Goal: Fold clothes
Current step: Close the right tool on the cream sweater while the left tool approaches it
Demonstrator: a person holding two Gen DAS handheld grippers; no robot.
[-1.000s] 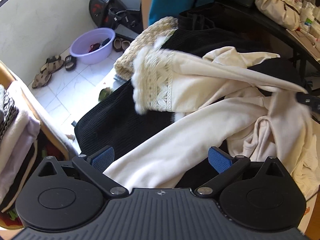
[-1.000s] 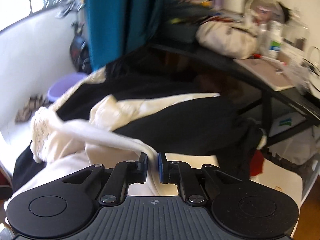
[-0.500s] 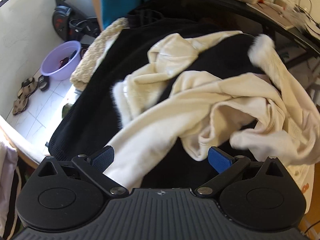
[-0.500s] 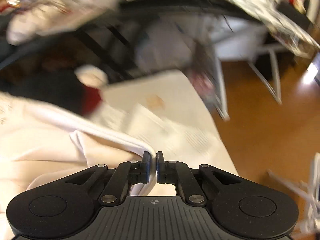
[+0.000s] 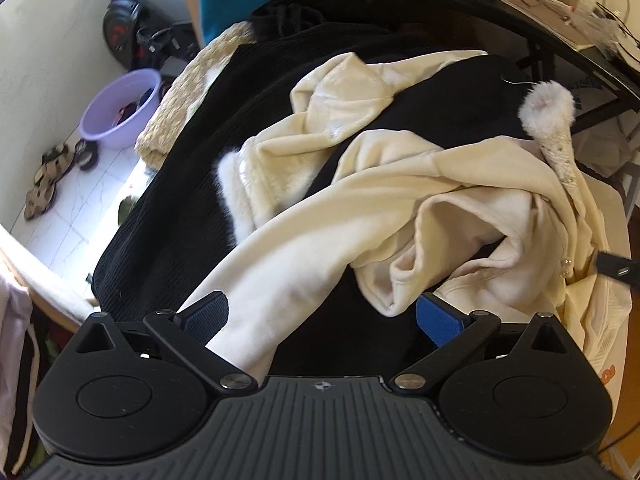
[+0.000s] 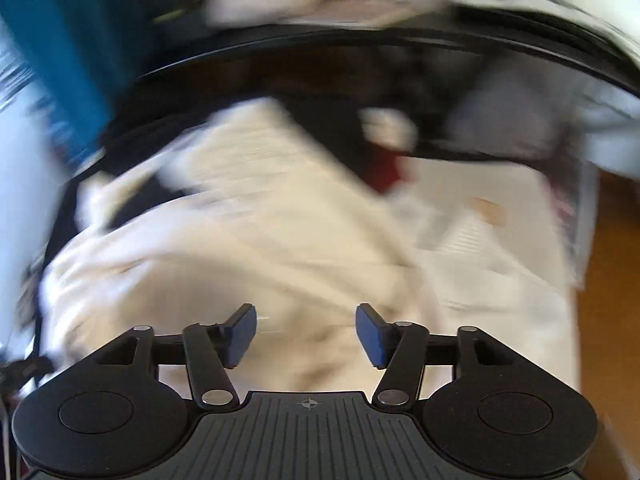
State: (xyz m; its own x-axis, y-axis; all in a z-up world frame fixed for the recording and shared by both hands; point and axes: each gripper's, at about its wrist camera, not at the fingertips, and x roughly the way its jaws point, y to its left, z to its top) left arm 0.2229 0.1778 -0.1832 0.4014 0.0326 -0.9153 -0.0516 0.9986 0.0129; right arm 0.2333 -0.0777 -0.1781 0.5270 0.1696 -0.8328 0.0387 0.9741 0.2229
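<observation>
A cream garment point(image 5: 400, 184) with white fur trim point(image 5: 548, 112) lies crumpled across a black ribbed cloth point(image 5: 168, 216) on the table. One cream sleeve point(image 5: 280, 276) runs down between the wide-apart fingers of my left gripper point(image 5: 324, 318), which is open and grips nothing. In the blurred right wrist view my right gripper point(image 6: 306, 330) is open just above the cream garment point(image 6: 280, 248), with nothing between its blue pads point(image 6: 370, 336). Part of the right gripper point(image 5: 618, 270) shows at the right edge of the left wrist view.
A beige knitted item point(image 5: 176, 108) lies at the black cloth's far left edge. On the tiled floor to the left are a purple basin point(image 5: 120, 112), sandals point(image 5: 48, 180) and an exercise machine point(image 5: 128, 32). A cluttered black desk point(image 5: 480, 8) stands behind.
My right gripper has opened and let go of the cream fabric, then swung back over the garment. The fur-trimmed cuff now lies at the right. The left gripper stayed open.
</observation>
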